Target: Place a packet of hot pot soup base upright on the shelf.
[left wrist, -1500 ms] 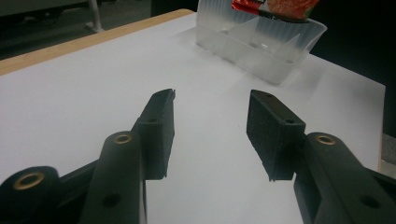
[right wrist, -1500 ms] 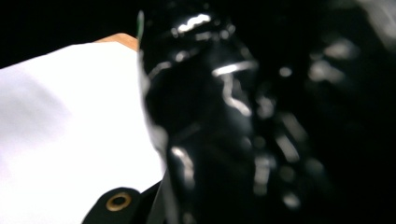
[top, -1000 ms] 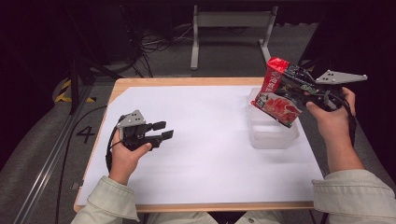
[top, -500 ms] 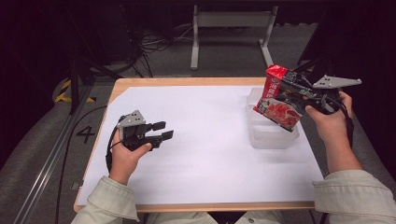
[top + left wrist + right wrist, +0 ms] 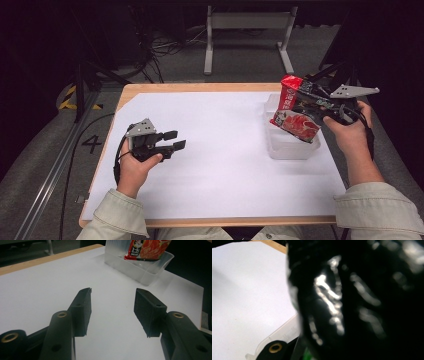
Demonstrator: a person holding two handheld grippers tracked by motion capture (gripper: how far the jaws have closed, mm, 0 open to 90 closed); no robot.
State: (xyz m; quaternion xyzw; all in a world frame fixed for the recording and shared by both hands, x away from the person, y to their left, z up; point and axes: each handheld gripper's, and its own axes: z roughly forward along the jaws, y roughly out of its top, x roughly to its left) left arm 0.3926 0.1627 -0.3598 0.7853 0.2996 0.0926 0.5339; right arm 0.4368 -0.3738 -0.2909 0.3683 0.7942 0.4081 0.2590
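While red packet (image 5: 295, 112) hangs over clear tub (image 5: 292, 147), bare white tabletop (image 5: 225, 150) leftward

From my station I count two grippers: the left gripper (image 5: 172, 141) and the right gripper (image 5: 305, 97), each with two black jaws, so four jaws in all. Two hands carry them, the left hand (image 5: 135, 162) and the right hand (image 5: 350, 132). I see one red snack packet (image 5: 294, 110) and one clear plastic container (image 5: 290, 145). There is one tabletop (image 5: 150, 89) with one white sheet (image 5: 220, 145) over it. Each gripper bears one grey three-cornered plate, which makes two. On the floor beyond the far edge I make out one metal stand (image 5: 247, 27), and at the left one painted number four (image 5: 91, 143).
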